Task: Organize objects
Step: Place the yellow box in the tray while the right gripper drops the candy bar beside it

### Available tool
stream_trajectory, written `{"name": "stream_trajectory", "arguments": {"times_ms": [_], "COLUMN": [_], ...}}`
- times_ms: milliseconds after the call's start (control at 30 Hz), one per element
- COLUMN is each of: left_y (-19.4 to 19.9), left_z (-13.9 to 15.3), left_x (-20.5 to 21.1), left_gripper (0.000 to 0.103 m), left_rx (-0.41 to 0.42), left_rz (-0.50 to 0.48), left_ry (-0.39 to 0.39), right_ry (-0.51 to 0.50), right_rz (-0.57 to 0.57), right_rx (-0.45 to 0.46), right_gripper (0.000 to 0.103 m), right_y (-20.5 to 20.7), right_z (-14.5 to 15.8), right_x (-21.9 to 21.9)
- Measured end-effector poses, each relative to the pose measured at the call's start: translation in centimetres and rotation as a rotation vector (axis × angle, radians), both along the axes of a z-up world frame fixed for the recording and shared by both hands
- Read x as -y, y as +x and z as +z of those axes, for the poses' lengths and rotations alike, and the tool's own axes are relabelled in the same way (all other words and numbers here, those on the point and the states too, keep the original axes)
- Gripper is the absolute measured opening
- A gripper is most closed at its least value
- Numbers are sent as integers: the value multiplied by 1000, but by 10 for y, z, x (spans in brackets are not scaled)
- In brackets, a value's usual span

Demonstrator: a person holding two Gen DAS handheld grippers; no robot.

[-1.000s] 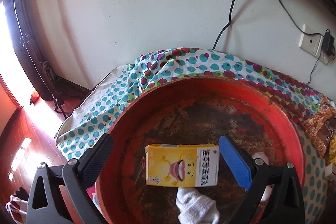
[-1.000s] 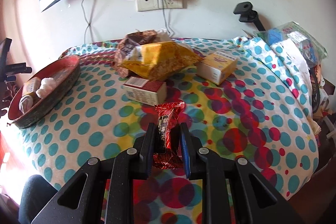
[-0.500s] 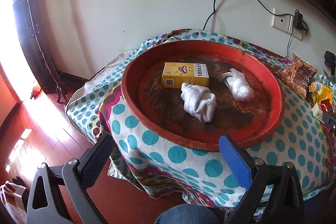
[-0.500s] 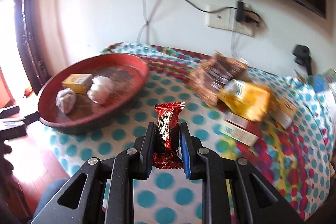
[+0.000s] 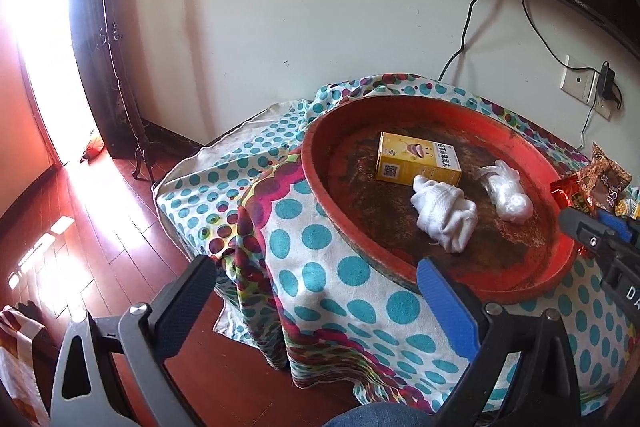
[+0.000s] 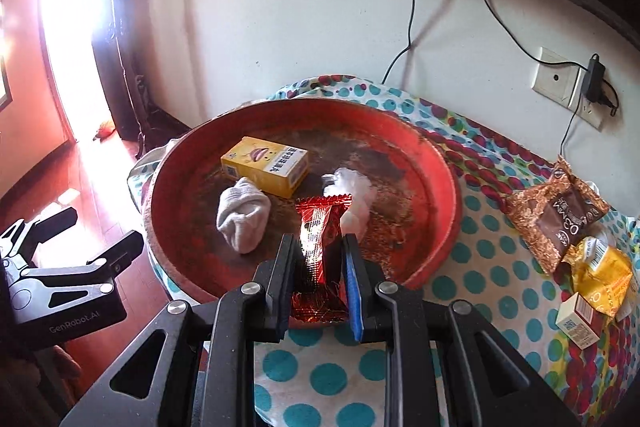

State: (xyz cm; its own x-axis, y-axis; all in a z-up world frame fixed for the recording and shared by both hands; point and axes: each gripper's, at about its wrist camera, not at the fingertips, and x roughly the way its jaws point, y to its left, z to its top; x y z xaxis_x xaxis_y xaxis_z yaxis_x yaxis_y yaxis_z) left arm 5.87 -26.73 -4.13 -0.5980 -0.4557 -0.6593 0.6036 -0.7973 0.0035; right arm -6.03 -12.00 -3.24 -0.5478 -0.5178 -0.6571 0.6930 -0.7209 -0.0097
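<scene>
A round red tray [image 6: 448, 183] [image 5: 320, 187] sits on the polka-dot cloth and holds a yellow box [image 6: 266, 163] [image 5: 418, 159], a white sock [image 6: 242, 217] [image 5: 444, 213] and a white plastic wad [image 6: 354, 193] [image 5: 506, 193]. My right gripper [image 6: 320, 245] is shut on a red snack packet [image 6: 320, 227] and holds it over the tray's near rim. My left gripper [image 5: 316, 291] is open and empty, off the table's left front corner, short of the tray. It also shows in the right wrist view [image 6: 96, 247].
A brown snack bag [image 6: 560, 215], a yellow bag [image 6: 600, 275] and a small box [image 6: 580, 319] lie on the cloth right of the tray. A wall socket with a charger [image 6: 568, 87] and cables are behind. Wooden floor [image 5: 100, 227] lies left of the table.
My right gripper has carried the red packet left to the tray's near rim. My left gripper has pulled back from the tray, leaving the yellow box in it, and stays open.
</scene>
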Motion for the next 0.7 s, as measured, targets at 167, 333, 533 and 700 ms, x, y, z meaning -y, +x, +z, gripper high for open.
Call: {"name": "stream_trajectory", "arguments": {"times_ms": [167, 333, 533, 700], "left_y": [1, 0, -3, -5], "left_z": [0, -2, -7, -9], "left_x": [3, 7, 8, 6], "left_gripper": [103, 103, 103, 103], "left_rx": [-2, 6, 33, 44], "left_rz": [7, 8, 6, -2], "left_ry": [9, 2, -8, -15], "right_ry": [30, 69, 102, 110], "right_rz": [21, 26, 18, 12], "right_rx": [7, 24, 38, 53], "right_gripper": [21, 21, 21, 21], "right_y": [4, -1, -6, -10], "right_z": [-9, -23, -36, -41], "right_x": [21, 38, 50, 55]}}
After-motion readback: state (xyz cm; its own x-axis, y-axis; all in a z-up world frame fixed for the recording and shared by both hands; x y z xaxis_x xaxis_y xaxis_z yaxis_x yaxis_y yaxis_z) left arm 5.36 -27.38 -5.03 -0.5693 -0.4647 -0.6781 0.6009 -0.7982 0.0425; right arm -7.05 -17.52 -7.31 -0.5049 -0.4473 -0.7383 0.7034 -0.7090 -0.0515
